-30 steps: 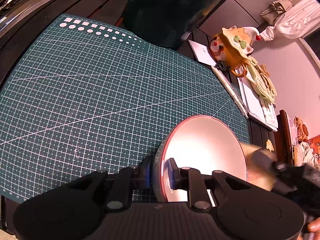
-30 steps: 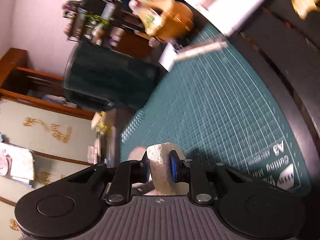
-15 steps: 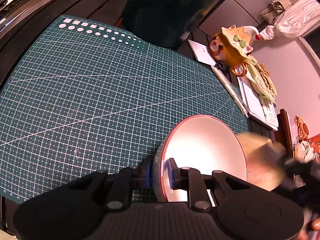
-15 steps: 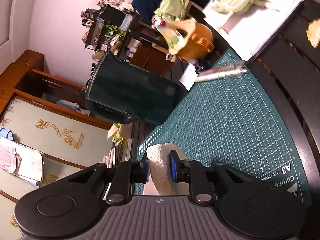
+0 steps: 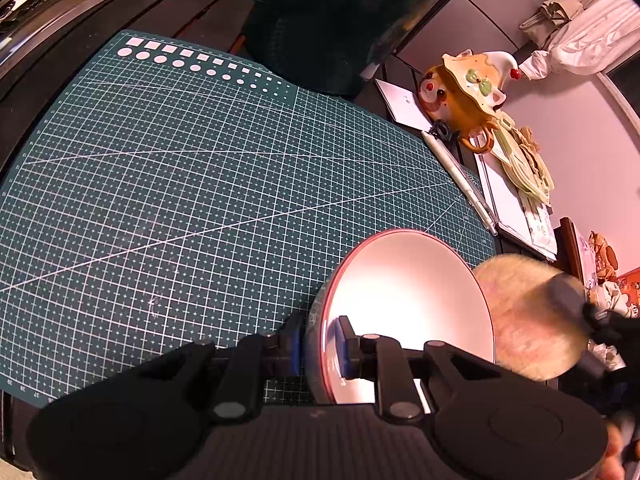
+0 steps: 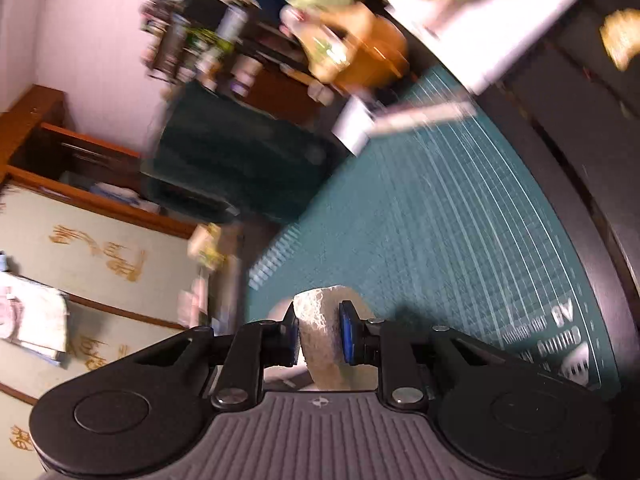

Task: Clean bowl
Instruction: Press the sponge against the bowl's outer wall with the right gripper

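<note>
sponge [image 5: 532, 320] now sits further off the bowl [image 5: 404, 292] rim than before

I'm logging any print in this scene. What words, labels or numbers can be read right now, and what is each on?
"A3": on the corner of the green cutting mat, right wrist view.
Words beside it on the mat: too blurred to read.
Small numbers along the mat's edges, left wrist view: too small to read.
Nothing readable on the bowl or sponge.

White bowl [image 5: 404, 292] — red-rimmed — on green, white-gridded mat [image 5: 200, 184]
</note>
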`<action>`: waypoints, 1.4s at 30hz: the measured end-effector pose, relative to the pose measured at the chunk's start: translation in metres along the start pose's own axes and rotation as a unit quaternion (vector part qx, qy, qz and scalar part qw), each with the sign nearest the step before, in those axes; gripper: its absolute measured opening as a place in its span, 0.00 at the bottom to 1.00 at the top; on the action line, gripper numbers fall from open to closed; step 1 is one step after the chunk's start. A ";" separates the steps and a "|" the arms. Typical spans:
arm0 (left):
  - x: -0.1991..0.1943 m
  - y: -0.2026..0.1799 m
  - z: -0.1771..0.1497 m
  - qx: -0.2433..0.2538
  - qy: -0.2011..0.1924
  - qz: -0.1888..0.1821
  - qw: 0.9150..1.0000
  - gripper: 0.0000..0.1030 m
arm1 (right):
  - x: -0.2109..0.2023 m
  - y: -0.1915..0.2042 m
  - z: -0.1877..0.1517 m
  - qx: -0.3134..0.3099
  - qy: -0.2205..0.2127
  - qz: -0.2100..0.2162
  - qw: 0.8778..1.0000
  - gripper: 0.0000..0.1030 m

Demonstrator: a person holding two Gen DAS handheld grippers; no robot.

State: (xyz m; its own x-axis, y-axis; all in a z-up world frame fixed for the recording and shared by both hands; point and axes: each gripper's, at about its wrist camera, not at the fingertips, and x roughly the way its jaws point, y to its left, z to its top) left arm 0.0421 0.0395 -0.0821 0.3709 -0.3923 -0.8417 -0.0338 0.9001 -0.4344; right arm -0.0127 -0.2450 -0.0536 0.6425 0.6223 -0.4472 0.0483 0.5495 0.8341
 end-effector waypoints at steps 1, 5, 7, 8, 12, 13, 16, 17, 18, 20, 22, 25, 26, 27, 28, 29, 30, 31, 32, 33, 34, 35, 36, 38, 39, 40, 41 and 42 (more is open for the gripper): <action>0.001 -0.001 0.000 0.000 0.000 0.000 1.000 0.17 | 0.001 -0.001 -0.001 0.001 0.003 -0.001 1.000 0.20; -0.006 0.005 0.001 -0.002 0.000 -0.002 1.000 0.17 | 0.020 -0.018 -0.008 0.033 0.043 -0.037 0.998 0.20; -0.005 0.004 0.001 0.000 0.000 -0.001 1.000 0.17 | 0.011 -0.008 -0.003 0.019 0.027 -0.020 0.999 0.20; -0.004 0.004 0.002 0.000 -0.001 -0.001 1.000 0.17 | 0.007 -0.005 -0.001 0.015 0.017 -0.013 1.000 0.20; -0.003 0.005 0.003 -0.001 0.000 -0.002 1.000 0.17 | 0.009 -0.007 -0.003 0.012 0.018 -0.016 1.000 0.20; -0.002 0.006 0.003 -0.001 0.000 -0.002 1.000 0.17 | 0.018 -0.013 -0.006 0.020 0.038 -0.035 0.998 0.20; 0.000 0.008 0.004 -0.001 0.000 -0.002 1.000 0.17 | 0.016 -0.011 -0.004 0.022 0.037 -0.035 0.998 0.20; 0.000 0.008 0.003 0.000 0.000 -0.002 1.000 0.17 | 0.008 -0.004 -0.001 0.008 0.019 -0.019 1.000 0.20; 0.000 0.009 0.003 0.000 0.000 -0.001 1.000 0.17 | 0.004 -0.001 0.000 -0.001 0.007 -0.012 1.000 0.20; 0.001 0.010 0.002 0.000 0.001 -0.002 1.000 0.17 | 0.004 0.000 -0.001 -0.007 0.005 -0.014 1.000 0.20; 0.001 0.012 0.002 -0.002 0.001 -0.003 1.000 0.17 | 0.016 -0.008 -0.006 0.000 0.033 -0.038 0.999 0.20; 0.001 0.013 0.001 -0.001 0.001 -0.002 1.000 0.17 | 0.021 -0.009 -0.008 0.001 0.043 -0.046 0.998 0.20; 0.000 0.013 0.000 0.000 0.001 -0.001 1.000 0.17 | 0.018 -0.005 -0.006 -0.007 0.031 -0.039 0.999 0.20; 0.000 0.013 0.000 0.001 0.002 0.001 1.000 0.17 | 0.015 -0.002 -0.004 -0.015 0.020 -0.032 0.999 0.20; 0.000 0.012 0.000 0.004 0.001 0.002 1.000 0.17 | 0.014 -0.001 -0.004 -0.016 0.020 -0.027 0.999 0.20; 0.000 0.012 -0.001 0.006 0.000 0.003 1.000 0.17 | 0.014 -0.003 -0.006 -0.012 0.022 -0.028 0.999 0.20; 0.000 0.011 -0.001 0.011 -0.004 0.003 1.000 0.17 | 0.014 -0.005 -0.007 -0.008 0.026 -0.030 0.999 0.20; 0.000 0.010 0.000 0.017 -0.006 0.004 1.000 0.17 | 0.013 -0.006 -0.009 -0.003 0.030 -0.032 0.999 0.20; 0.000 0.009 0.000 0.021 -0.007 0.004 1.000 0.18 | 0.010 -0.008 -0.012 0.004 0.032 -0.029 0.999 0.20; 0.000 0.009 0.000 0.026 -0.011 0.002 1.000 0.19 | 0.007 -0.010 -0.015 0.012 0.034 -0.027 0.999 0.20; 0.000 0.009 0.001 0.027 -0.014 -0.001 1.000 0.20 | 0.005 -0.010 -0.018 0.013 0.035 -0.026 0.999 0.20; -0.001 0.010 0.001 0.027 -0.016 -0.004 1.000 0.21 | 0.003 -0.011 -0.020 0.014 0.036 -0.025 0.999 0.20; -0.001 0.013 0.003 0.019 -0.016 -0.009 1.000 0.21 | 0.002 -0.012 -0.022 0.015 0.037 -0.024 0.999 0.20; -0.006 0.016 0.005 0.009 -0.019 -0.011 1.000 0.21 | -0.003 -0.013 -0.028 0.022 0.046 -0.024 0.998 0.20; -0.008 0.017 0.006 0.005 -0.020 -0.012 1.000 0.20 | -0.004 -0.014 -0.030 0.024 0.049 -0.024 0.998 0.20; -0.011 0.017 0.007 0.004 -0.024 -0.010 1.000 0.19 | -0.004 -0.015 -0.030 0.030 0.052 -0.023 0.998 0.20; -0.015 0.017 0.007 0.005 -0.023 -0.010 1.000 0.19 | -0.004 -0.016 -0.030 0.034 0.053 -0.022 0.998 0.20; -0.018 0.016 0.007 0.005 -0.023 -0.010 1.000 0.19 | -0.004 -0.017 -0.030 0.038 0.054 -0.021 0.998 0.20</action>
State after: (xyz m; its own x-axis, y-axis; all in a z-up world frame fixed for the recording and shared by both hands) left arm 0.0416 0.0626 -0.0714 0.4135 -0.4008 -0.8176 -0.0163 0.8945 -0.4467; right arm -0.0388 -0.2406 -0.0759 0.5521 0.6586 -0.5114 0.1333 0.5357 0.8338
